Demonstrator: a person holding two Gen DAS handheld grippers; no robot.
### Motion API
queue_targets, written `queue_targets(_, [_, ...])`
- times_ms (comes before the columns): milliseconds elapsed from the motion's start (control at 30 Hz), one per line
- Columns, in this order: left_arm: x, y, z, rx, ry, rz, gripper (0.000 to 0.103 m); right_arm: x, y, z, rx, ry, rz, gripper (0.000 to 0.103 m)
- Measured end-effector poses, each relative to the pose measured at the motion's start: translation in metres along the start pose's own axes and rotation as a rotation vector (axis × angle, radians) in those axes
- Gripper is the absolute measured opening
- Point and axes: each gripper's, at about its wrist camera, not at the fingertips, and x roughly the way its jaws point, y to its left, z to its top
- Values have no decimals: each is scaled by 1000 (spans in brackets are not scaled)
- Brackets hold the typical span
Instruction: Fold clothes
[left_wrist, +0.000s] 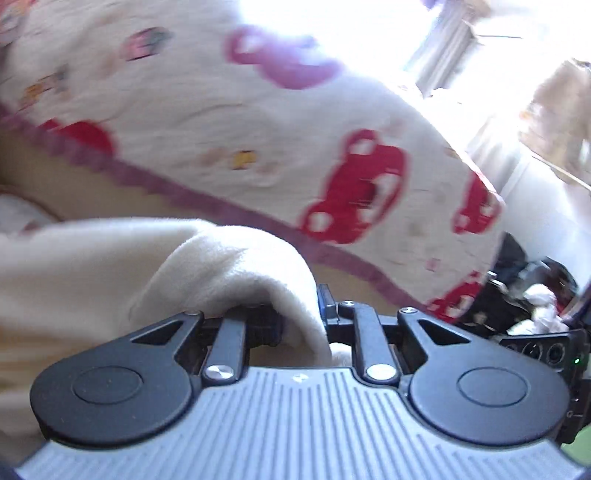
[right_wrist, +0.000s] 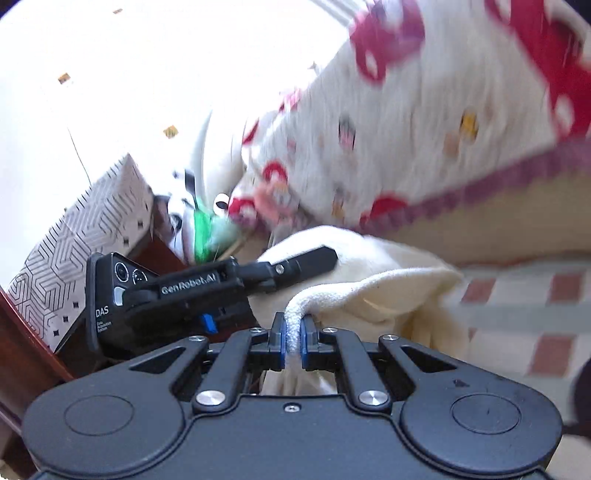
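Observation:
A cream fleece garment (left_wrist: 147, 266) hangs lifted between both grippers. In the left wrist view a fold of it drapes over the left finger and runs down between the jaws of my left gripper (left_wrist: 301, 317), which is shut on it. In the right wrist view my right gripper (right_wrist: 293, 332) pinches a narrow ridge of the same cream garment (right_wrist: 388, 295) between its blue pads. The left gripper (right_wrist: 317, 260) shows there too, just left of the right one, its finger lying against the cloth. The picture is blurred.
A white blanket printed with red cars and edged in purple (left_wrist: 258, 147) (right_wrist: 443, 110) fills the background. A patterned box (right_wrist: 85, 229) and a dark wooden frame (right_wrist: 22, 339) stand at left. A checked cloth (right_wrist: 517, 314) lies at right. Dark clutter (left_wrist: 524, 302) sits far right.

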Motion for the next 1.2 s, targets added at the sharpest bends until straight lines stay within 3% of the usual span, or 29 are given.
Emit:
queue_targets(233, [42,-110,12,97,31,-232,16,-116,17,37,-114,-166,-109,9])
queue_targets(300, [62,-141,11,143,44,-271,16,-145,11,43,-142,-205,-162,9])
queue_targets(367, [96,-165,3,177,91,-264,19,-167,-7,45,-139,-222,-253,9])
queue_targets(433, [134,-173,-16,226,160,-198,32,-178,-34,40,-137,-211,-420,9])
queue_targets(500, [167,-173,-45,293,246,-87,44,-180,-67,30,-141,-170,-642,10])
queue_targets(567, [182,-152,-70,329,271,6,44,-179,-109,17,-122,-116,-810,10])
queue_targets(733, [179,-101,-103,390,297,170,59,-173,-192,-11,12,-50,-963,10])
queue_targets(833, [168,-69,-111,396,350,262,64,-169,-202,-13,-29,-26,-1030,10])
queue_targets(1000, [140,-29,-120,244,364,358,63,-182,-207,-12,14,-48,-1061,11])
queue_targets(1133, [134,-33,-112,314,302,484,63,-192,-200,-23,39,-52,-1093,12])
queue_targets(1200, [136,-32,-110,335,292,562,64,-192,-195,-24,0,-46,-1151,19])
